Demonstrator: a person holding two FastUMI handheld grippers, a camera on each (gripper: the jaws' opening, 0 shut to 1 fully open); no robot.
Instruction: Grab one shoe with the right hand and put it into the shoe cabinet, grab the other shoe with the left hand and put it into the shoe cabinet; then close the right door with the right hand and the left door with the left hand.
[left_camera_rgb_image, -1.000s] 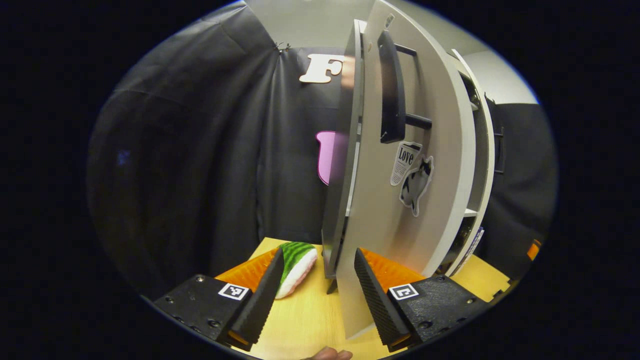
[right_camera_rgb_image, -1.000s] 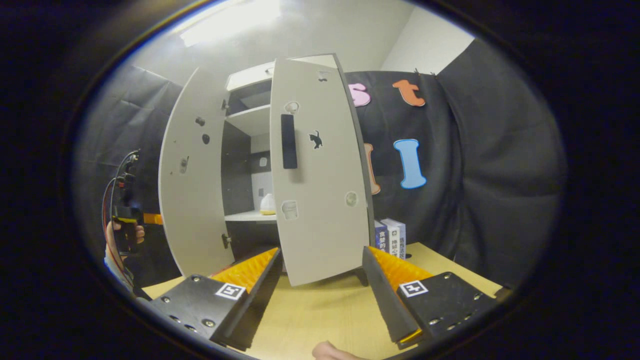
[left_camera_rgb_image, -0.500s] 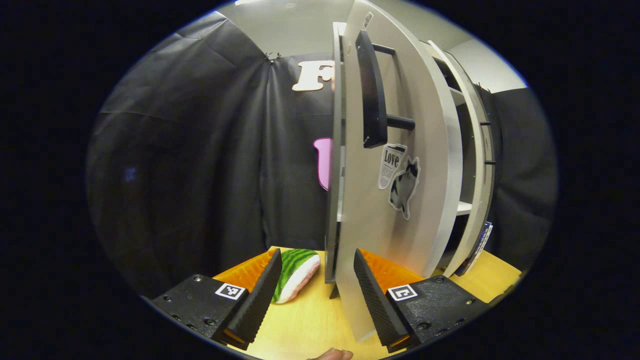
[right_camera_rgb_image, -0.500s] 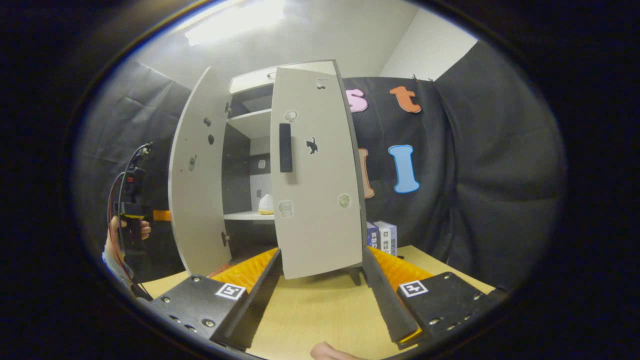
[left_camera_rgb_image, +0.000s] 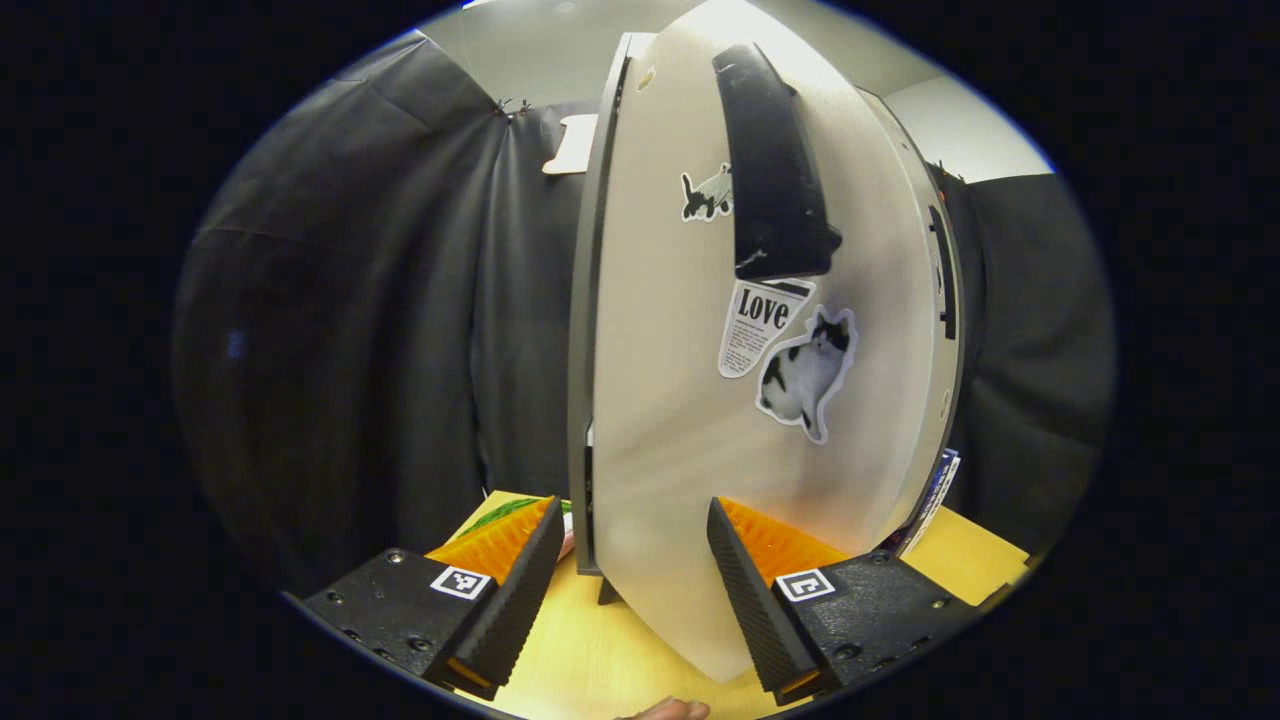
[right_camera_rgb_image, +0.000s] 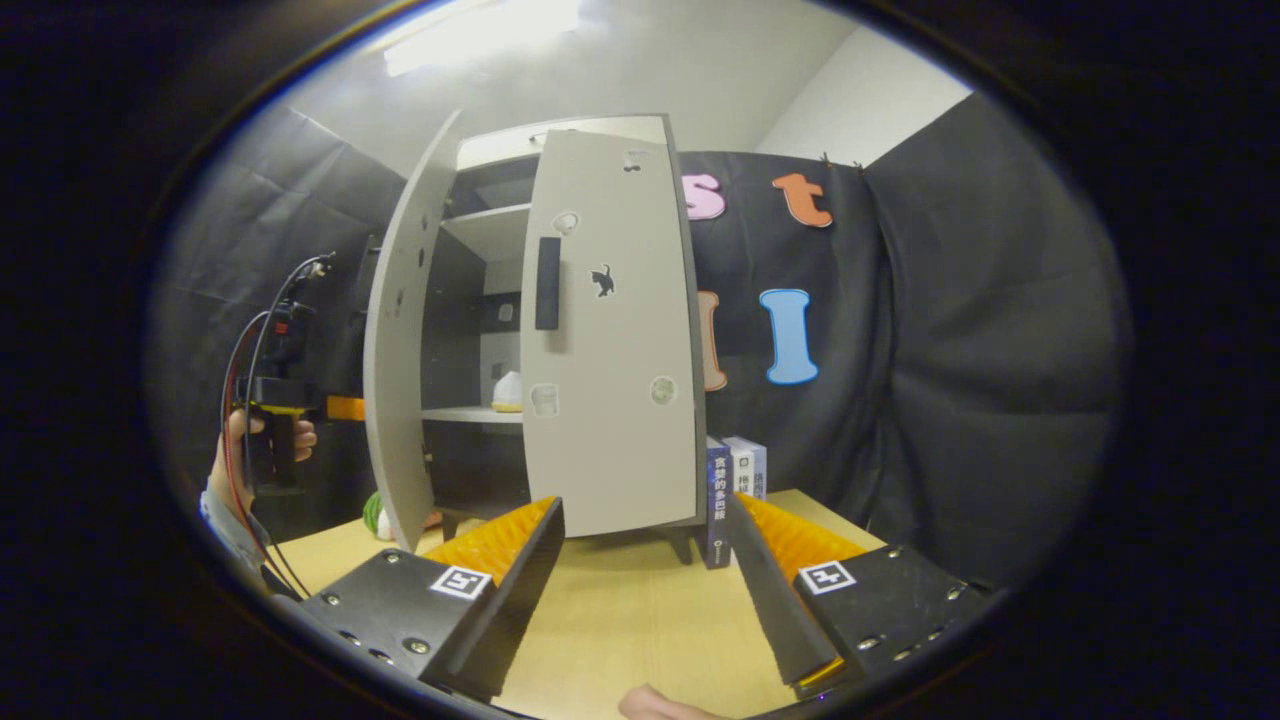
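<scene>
The white shoe cabinet (right_camera_rgb_image: 560, 135) stands on the wooden table (right_camera_rgb_image: 640, 620). Its right door (right_camera_rgb_image: 610, 340) looks almost shut, and its left door (right_camera_rgb_image: 400, 350) stands partly ajar. In the gap a pale shoe (right_camera_rgb_image: 508, 392) rests on the middle shelf. My right gripper (right_camera_rgb_image: 645, 580) is open, a little back from the right door. In the left gripper view the left door (left_camera_rgb_image: 680, 400) with its black handle (left_camera_rgb_image: 770, 170) looms close. My left gripper (left_camera_rgb_image: 630, 580) is open, and the door's lower edge lies between its fingers. A hand holds the left gripper (right_camera_rgb_image: 270, 420) beside that door.
Several books (right_camera_rgb_image: 735, 480) stand against the cabinet's right side. A green-striped plush thing (right_camera_rgb_image: 375, 515) lies on the table left of the cabinet, its tip (left_camera_rgb_image: 510, 512) peeking past my left finger. Black cloth walls close in behind and on both sides.
The left door has swung well toward the cabinet, with my left gripper following it. The right door has closed further, and my right gripper has drawn back from it.
</scene>
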